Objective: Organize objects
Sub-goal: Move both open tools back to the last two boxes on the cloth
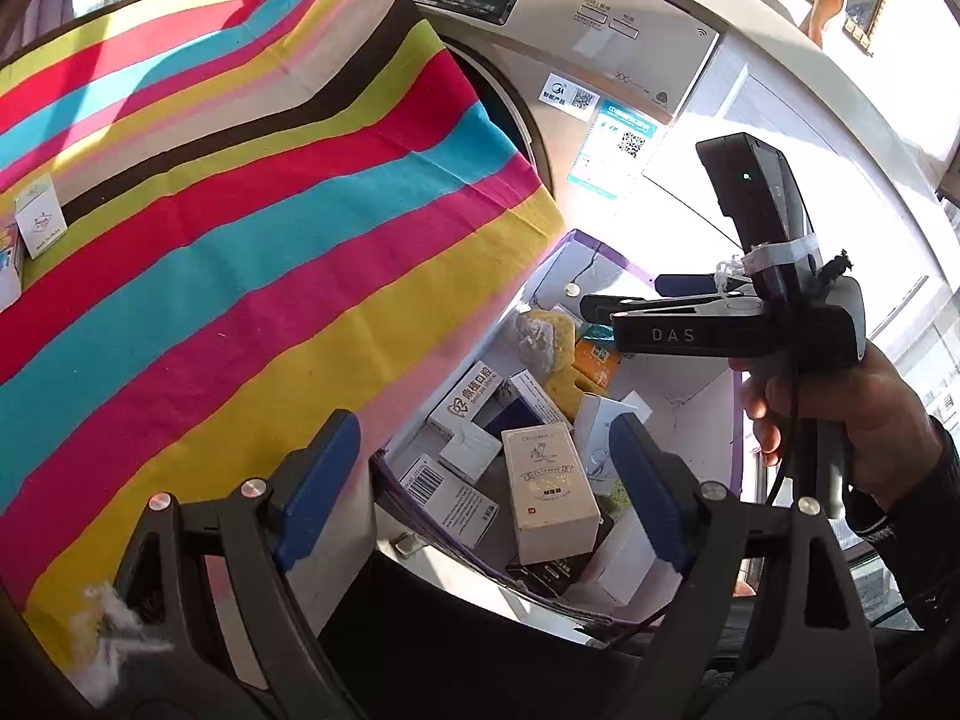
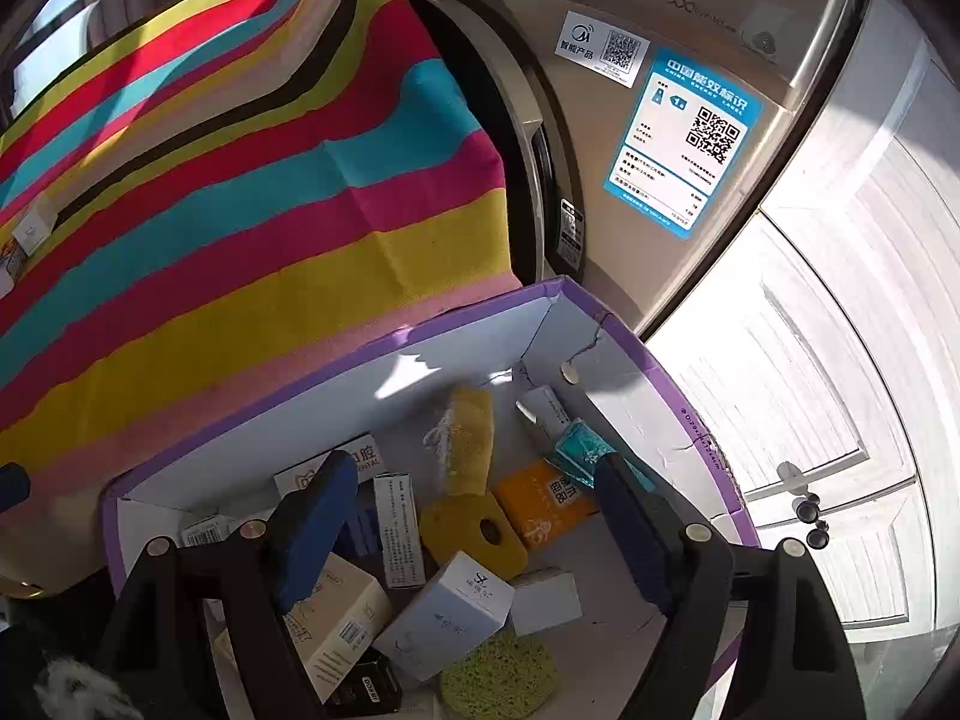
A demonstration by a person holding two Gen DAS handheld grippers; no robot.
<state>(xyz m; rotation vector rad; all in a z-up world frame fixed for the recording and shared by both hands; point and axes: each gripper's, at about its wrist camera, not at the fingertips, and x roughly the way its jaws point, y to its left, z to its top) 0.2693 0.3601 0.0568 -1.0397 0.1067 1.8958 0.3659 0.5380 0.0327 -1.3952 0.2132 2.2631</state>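
A purple-rimmed cardboard box [image 1: 600, 243] [image 2: 420, 331] sits below the table edge, filled with several small items. Among them are a beige carton [image 1: 549, 492] [image 2: 336, 618], a yellow sponge [image 2: 474, 531], an orange packet [image 2: 546, 504], a white carton [image 2: 447, 612] and a green sponge [image 2: 498, 681]. My left gripper [image 1: 480, 480] hangs open above the beige carton, with nothing between its blue pads. My right gripper [image 2: 477, 531] [image 1: 630, 297] is open too, above the box's middle, holding nothing. One small white carton [image 1: 42, 216] [image 2: 36, 228] stands on the striped cloth at the far left.
A table under a bright striped cloth [image 1: 240, 240] [image 2: 240, 210] fills the left side and overhangs the box. Behind stands a front-loading washing machine [image 1: 600, 60] [image 2: 630, 150]. White panelled doors [image 2: 840, 360] lie to the right. A hand [image 1: 870, 408] holds the right gripper.
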